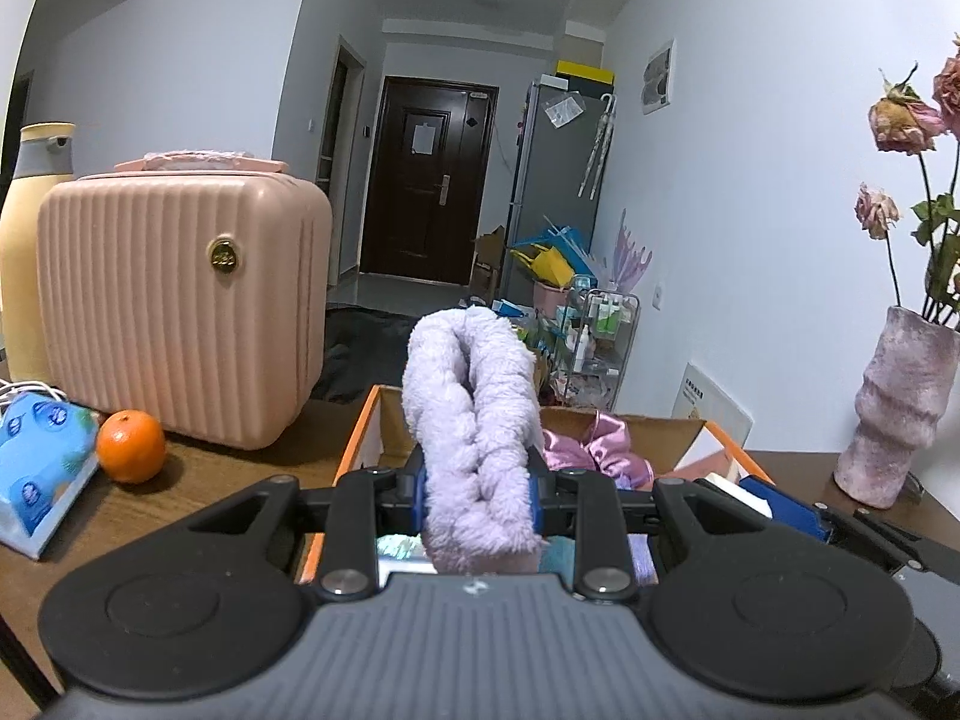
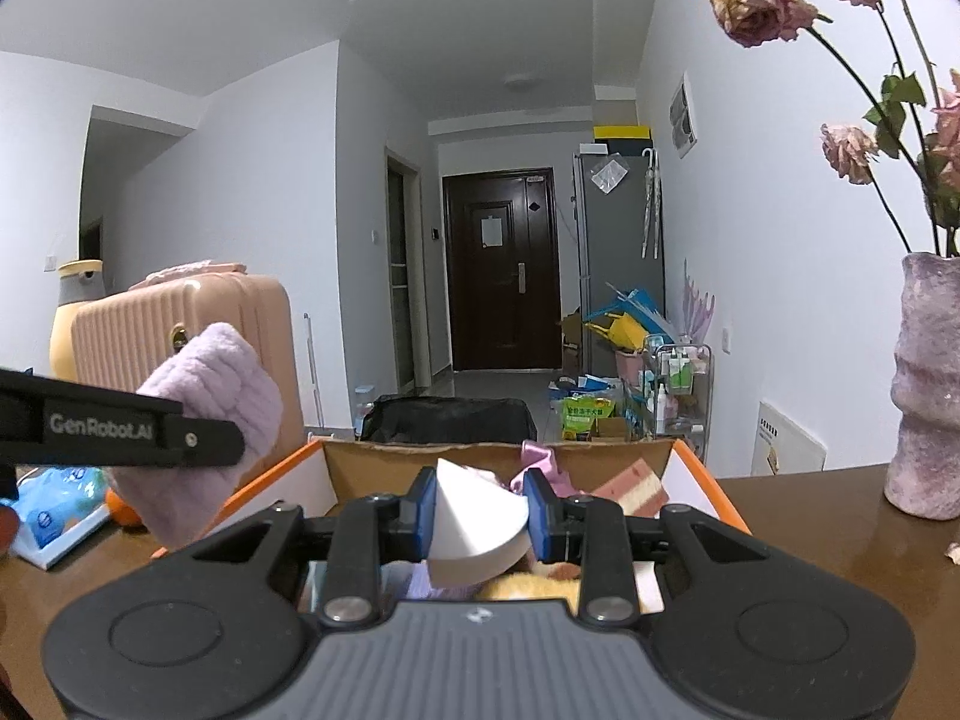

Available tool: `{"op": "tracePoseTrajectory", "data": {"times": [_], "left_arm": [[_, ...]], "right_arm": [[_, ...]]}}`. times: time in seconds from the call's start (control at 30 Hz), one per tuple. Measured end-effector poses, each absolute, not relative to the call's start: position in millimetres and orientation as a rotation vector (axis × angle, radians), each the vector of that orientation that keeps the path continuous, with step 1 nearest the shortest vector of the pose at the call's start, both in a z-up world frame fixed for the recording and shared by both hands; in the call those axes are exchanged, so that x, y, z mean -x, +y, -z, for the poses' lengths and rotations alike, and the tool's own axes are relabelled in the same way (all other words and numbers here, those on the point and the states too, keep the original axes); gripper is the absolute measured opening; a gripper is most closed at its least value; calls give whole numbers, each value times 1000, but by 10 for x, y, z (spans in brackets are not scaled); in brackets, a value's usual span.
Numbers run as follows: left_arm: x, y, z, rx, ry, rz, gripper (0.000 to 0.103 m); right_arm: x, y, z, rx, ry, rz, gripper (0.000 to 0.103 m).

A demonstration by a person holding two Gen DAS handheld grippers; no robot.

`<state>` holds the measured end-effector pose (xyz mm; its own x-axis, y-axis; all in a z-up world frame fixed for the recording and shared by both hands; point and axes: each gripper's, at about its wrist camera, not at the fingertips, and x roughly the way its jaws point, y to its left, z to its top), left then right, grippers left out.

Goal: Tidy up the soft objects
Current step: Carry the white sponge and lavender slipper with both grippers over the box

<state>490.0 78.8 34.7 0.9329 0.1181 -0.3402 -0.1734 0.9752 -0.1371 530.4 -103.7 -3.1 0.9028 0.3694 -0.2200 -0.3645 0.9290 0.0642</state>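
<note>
My left gripper (image 1: 477, 495) is shut on a fluffy lilac headband (image 1: 471, 420), which stands up between the blue pads above the orange-edged cardboard box (image 1: 360, 444). The right wrist view shows the same headband (image 2: 210, 384) at the left, held by the left gripper's black finger. My right gripper (image 2: 478, 516) is shut on a white wedge-shaped sponge (image 2: 474, 519) over the box (image 2: 690, 462). Inside the box lie a pink satin scrunchie (image 1: 600, 450), a pink sponge block (image 2: 636, 483) and other soft items, partly hidden by the grippers.
A pink ribbed case (image 1: 180, 306) stands left of the box, with an orange (image 1: 131, 446) and a blue tissue pack (image 1: 42, 468) in front of it. A purple vase (image 1: 894, 408) of dried roses stands at the right on the brown table (image 1: 180, 492).
</note>
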Motion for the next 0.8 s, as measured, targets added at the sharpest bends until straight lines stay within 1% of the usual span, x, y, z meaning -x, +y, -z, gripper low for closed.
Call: {"op": "tracePoseTrajectory", "data": {"times": [0.47,0.8], "left_arm": [[-5564,849,-237,177,341,-173,29],[-5812,869,-142,133,342,-208,29]], "right_arm": [[-5877,-847,92,-20,222,-363,29],[-6094,-770,153,2,228,-351,29]]}}
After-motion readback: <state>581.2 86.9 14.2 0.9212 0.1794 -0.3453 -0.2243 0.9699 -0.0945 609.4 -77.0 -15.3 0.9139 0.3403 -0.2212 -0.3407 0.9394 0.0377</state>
